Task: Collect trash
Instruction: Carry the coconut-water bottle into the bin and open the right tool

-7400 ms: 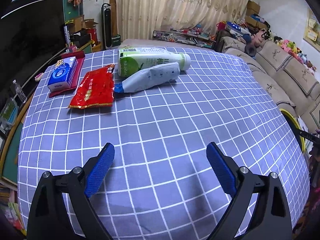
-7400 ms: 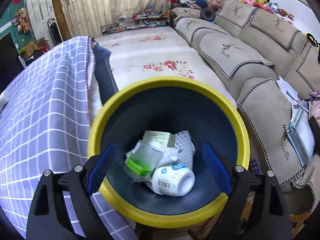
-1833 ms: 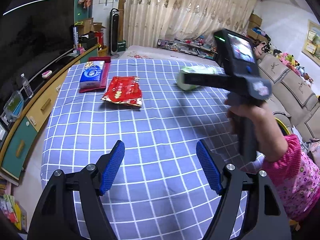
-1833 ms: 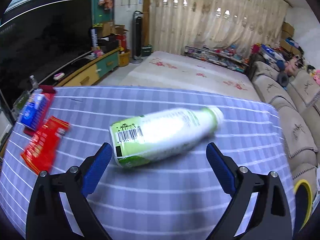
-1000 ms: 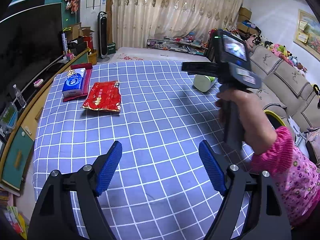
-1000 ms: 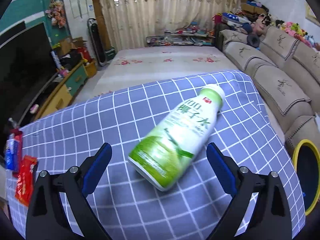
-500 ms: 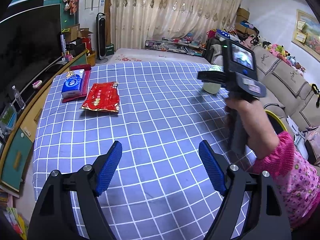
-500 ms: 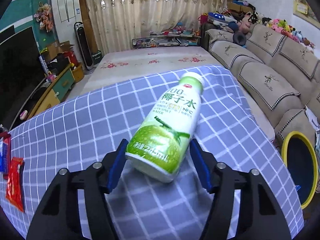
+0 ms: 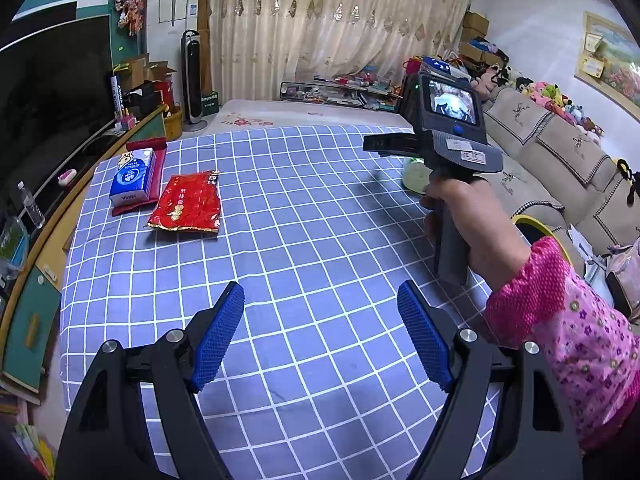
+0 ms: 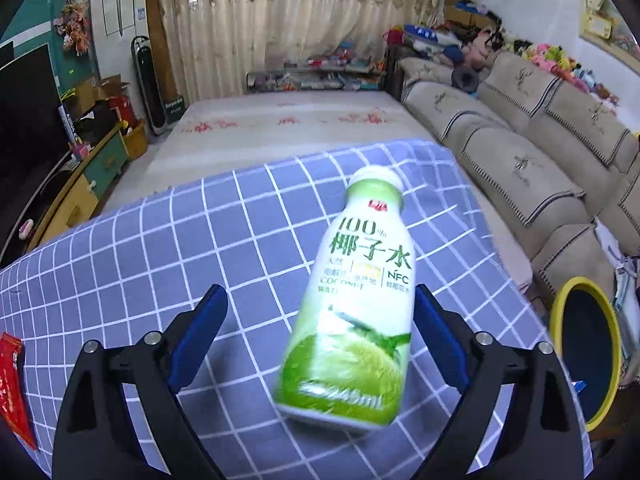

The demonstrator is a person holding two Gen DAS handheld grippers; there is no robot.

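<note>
A green-and-white coconut water bottle (image 10: pixel 356 312) lies on the blue checked tablecloth (image 10: pixel 160 260), cap pointing away. It sits between the fingers of my right gripper (image 10: pixel 318 334), whose jaws are opening. The left pad (image 10: pixel 200 328) stands well clear of it and the right pad (image 10: pixel 438 340) is close beside it. In the left wrist view a hand (image 9: pixel 460 208) holds that gripper's handle, with a bit of the bottle (image 9: pixel 414 174) showing behind it. My left gripper (image 9: pixel 320 336) hovers open over the cloth with nothing in it. A red snack packet (image 9: pixel 186 202) lies far left.
A yellow-rimmed dark bin (image 10: pixel 560 308) stands off the table's right edge, beside a beige sofa (image 10: pixel 520 168). A blue tissue pack (image 9: pixel 132 176) rests on a red holder next to the packet. A pink floral sleeve (image 9: pixel 560 320) crosses the right side.
The right jaws, narrowed around the bottle half a second ago, have spread apart again. The bottle now looks larger and nearer the right pad. My left gripper has stayed put.
</note>
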